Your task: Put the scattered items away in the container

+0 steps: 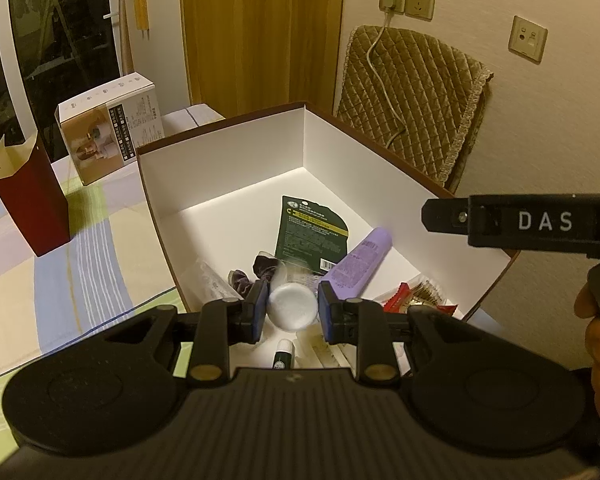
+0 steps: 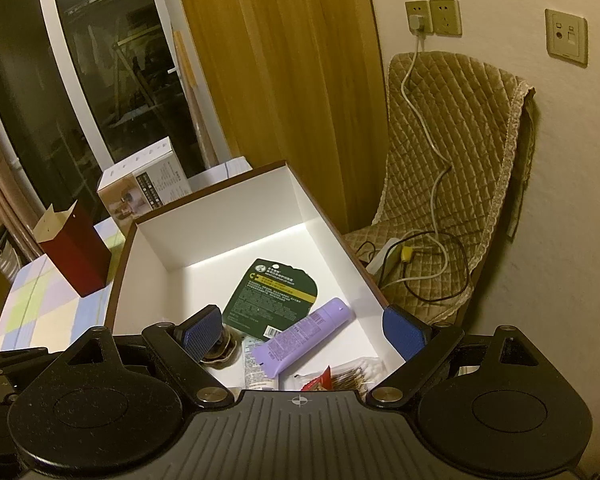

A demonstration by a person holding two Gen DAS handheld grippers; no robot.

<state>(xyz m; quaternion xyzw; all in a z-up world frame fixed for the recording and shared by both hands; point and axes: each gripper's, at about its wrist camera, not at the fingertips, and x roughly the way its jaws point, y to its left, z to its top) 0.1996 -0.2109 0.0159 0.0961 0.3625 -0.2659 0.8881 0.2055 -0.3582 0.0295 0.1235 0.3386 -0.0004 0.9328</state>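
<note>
I'm hovering the left claw [image 1: 292, 307] over the white box [image 1: 224, 176], pads either side of a small white bottle [image 1: 291, 306] that looks blurry, maybe dropping. Right claw [image 2: 304, 334] is hanging wide open, holding nothing. Next I'm probably pulling back for more stuff.
</note>
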